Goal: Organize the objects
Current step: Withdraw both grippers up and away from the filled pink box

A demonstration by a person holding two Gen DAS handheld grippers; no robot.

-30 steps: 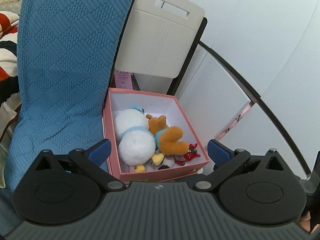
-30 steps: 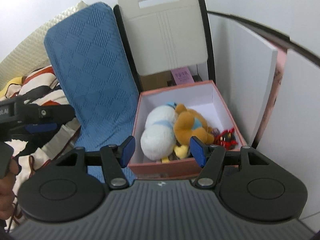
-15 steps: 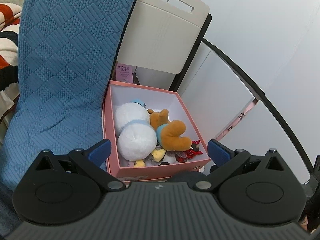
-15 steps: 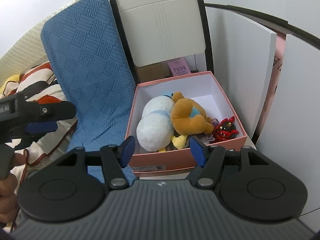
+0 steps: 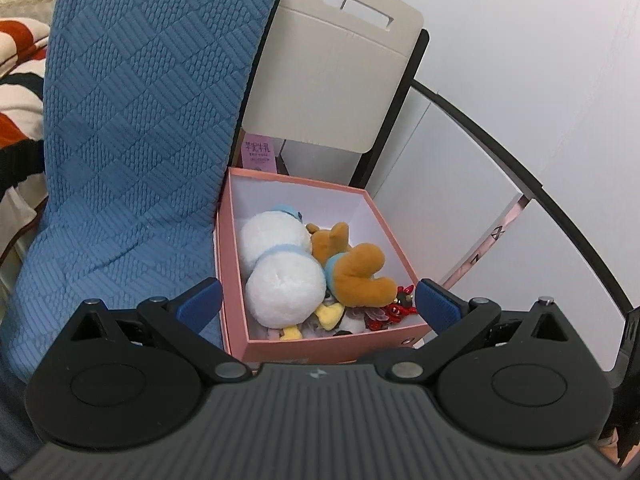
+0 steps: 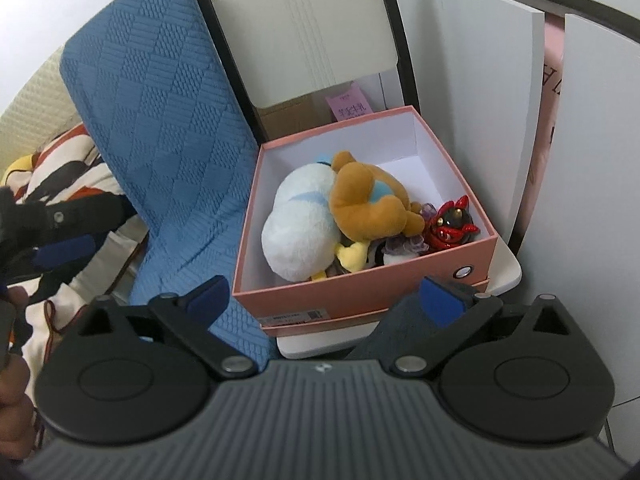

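Observation:
A pink box [image 5: 232, 264] [image 6: 360, 292] stands open with soft toys inside. A white plush duck [image 5: 280, 276] [image 6: 300, 224] lies against a brown plush [image 5: 356, 272] [image 6: 364, 204]. A small red figure [image 6: 452, 224] [image 5: 400, 308] sits in the near right corner. My left gripper [image 5: 318, 302] hovers open just before the box's near wall, nothing touching its pads. My right gripper [image 6: 325, 298] is also in front of the box. Its jaws are opening, and nothing presses on its pads. The left gripper [image 6: 64, 236] shows at the left edge of the right wrist view.
A blue quilted cushion [image 5: 140, 120] [image 6: 168, 120] leans against the box's left side. A beige cardboard flap [image 5: 332, 80] with a handle slot rises behind it. White panels [image 5: 460, 208] [image 6: 480, 100] close the right side. A striped blanket [image 6: 68, 168] lies left; the box rests on a white ledge [image 6: 508, 276].
My right gripper's jaws have spread much wider, and it has sunk toward the box, which now looks larger. The left gripper has dropped slightly, jaws unchanged.

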